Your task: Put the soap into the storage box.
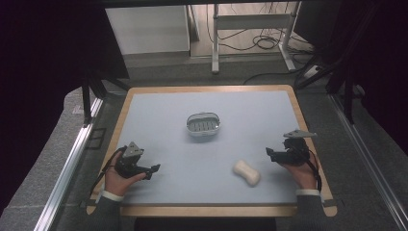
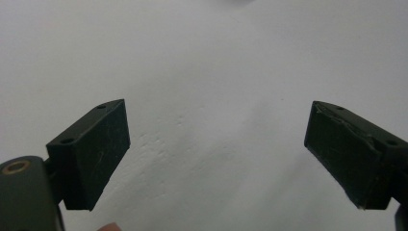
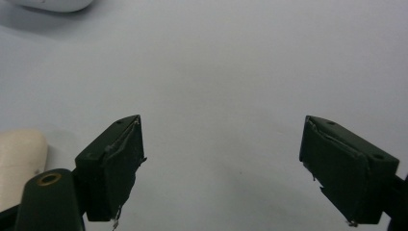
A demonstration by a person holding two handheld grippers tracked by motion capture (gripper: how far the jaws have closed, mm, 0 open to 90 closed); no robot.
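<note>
In the high view, a pale blue mat [image 1: 207, 139] covers a wood-edged table [image 1: 211, 210]. The left gripper [image 1: 153, 169] sits in the lower left of the frame, held in a hand [image 1: 118, 180] low over the mat, its jaws aimed toward the frame's right. The right gripper [image 1: 270, 153] sits at the lower right, in the other hand [image 1: 304, 174], its jaws aimed toward the frame's left. A cream soap bar [image 1: 247, 173] lies flat on the mat just right of the lower centre, near the right gripper and apart from it. A metal soap dish [image 1: 203, 124] with a slotted insert stands near the middle of the frame, well apart from the bar.

In the left gripper view, the left gripper [image 2: 216, 144] has its two black jaws spread wide, with bare mat [image 2: 211, 67] between them.

In the right gripper view, the right gripper [image 3: 221, 154] has its jaws spread, nothing between them. The soap bar [image 3: 19, 159] shows at the lower left edge, outside the left-hand jaw. The dish's pale rim [image 3: 53, 5] peeks in at the upper left corner.
</note>
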